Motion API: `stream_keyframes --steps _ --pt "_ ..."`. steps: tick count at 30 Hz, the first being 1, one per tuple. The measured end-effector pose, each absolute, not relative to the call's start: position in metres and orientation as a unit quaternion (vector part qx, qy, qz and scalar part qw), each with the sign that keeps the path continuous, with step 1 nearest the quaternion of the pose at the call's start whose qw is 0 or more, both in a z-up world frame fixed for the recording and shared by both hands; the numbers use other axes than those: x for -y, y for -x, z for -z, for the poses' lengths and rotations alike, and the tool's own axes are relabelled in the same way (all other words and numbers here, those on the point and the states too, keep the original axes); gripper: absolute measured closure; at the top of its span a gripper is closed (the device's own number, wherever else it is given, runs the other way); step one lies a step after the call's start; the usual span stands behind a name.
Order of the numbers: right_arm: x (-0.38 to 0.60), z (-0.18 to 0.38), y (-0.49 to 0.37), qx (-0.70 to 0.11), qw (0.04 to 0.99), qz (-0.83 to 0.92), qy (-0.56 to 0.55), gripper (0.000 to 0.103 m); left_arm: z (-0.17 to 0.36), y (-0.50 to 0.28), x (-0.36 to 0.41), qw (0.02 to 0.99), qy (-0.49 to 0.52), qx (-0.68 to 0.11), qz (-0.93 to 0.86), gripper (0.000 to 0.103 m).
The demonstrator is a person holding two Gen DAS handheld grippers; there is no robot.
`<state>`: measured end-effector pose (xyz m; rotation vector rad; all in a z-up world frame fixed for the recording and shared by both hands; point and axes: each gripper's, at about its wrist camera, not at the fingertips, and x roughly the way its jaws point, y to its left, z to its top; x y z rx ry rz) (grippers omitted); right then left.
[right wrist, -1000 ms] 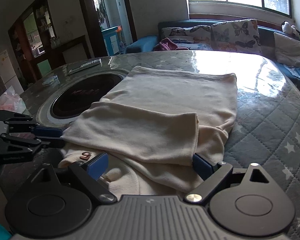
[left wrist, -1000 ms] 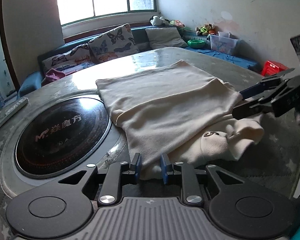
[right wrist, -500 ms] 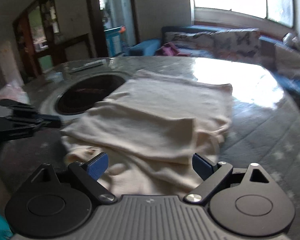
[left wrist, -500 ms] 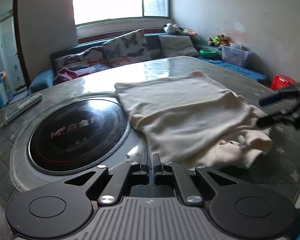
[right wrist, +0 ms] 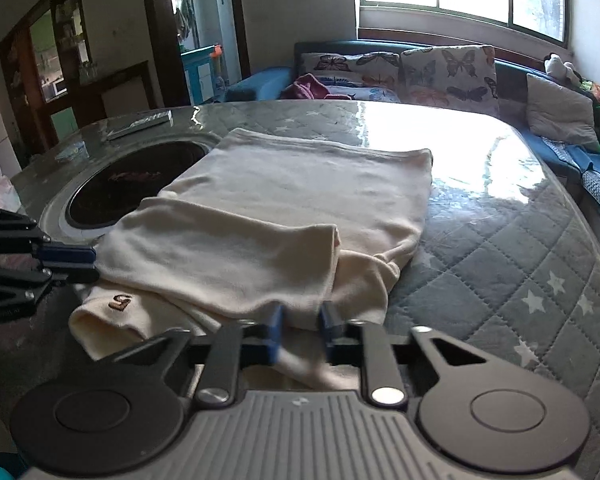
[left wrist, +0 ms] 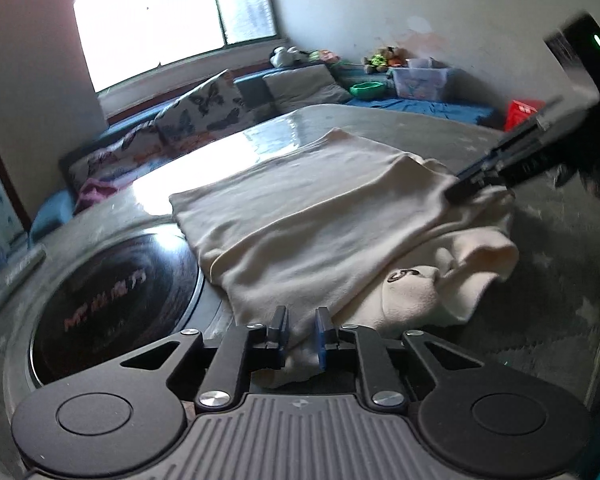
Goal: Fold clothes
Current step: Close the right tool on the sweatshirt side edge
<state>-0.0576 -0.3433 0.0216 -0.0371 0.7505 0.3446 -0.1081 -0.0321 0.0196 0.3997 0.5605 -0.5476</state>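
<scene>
i have the cream sweater [left wrist: 312,216] lying partly folded on the round table [left wrist: 548,280], filling the middle of both views, with its left edge overlapping the rim of the black induction cooktop [left wrist: 112,296] set into the tabletop. in the left wrist view my left gripper [left wrist: 300,334] sits at the bottom centre with its blue-padded fingers [left wrist: 322,336] a narrow gap apart and a bunch of the sweater's near hem between them; it looks pinched on the cloth. in the right wrist view my right gripper [right wrist: 300,330] is likewise at the bottom centre, fingers [right wrist: 275,332] drawn close with a fold of the sweater's near edge caught between them. each tool also shows in the other's view: the right one at the right edge of the left view, tips at the sweater's right corner, and the left one at the left edge of the right view, tips touching the cloth. the sweater's long axis runs from the bottom of the frame toward the window and the butterfly cushions [right wrist: 448,72] at the top, its straight hem edge at the far end. a sleeve cuff with a small brown logo [right wrist: 120,302] pokes out lower left in the right view, under the folded top layer. compared with a second ago, the right fingers were spread wide around the cloth and have now closed in, and both tools sit lower and closer to the near edge.
</scene>
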Motion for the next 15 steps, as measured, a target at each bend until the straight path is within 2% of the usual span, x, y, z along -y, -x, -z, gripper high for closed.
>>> stream_keyframes --steps 4,9,13,15 --pt "0.344 -0.029 0.062 -0.356 0.918 -0.173 0.015 0.094 -0.018 0.109 0.033 0.901 -0.204 -0.266 0.274 0.088" --pt "0.342 -0.040 0.071 -0.348 0.920 -0.179 0.010 0.095 -0.023 0.115 0.032 0.899 -0.209 -0.251 0.291 0.087" --pt "0.340 -0.034 0.072 -0.359 0.917 -0.172 0.018 0.095 -0.013 0.109 0.035 0.893 -0.223 -0.263 0.288 0.082" --pt "0.341 -0.026 0.070 -0.376 0.911 -0.165 0.025 0.092 -0.010 0.108 0.035 0.891 -0.228 -0.266 0.287 0.084"
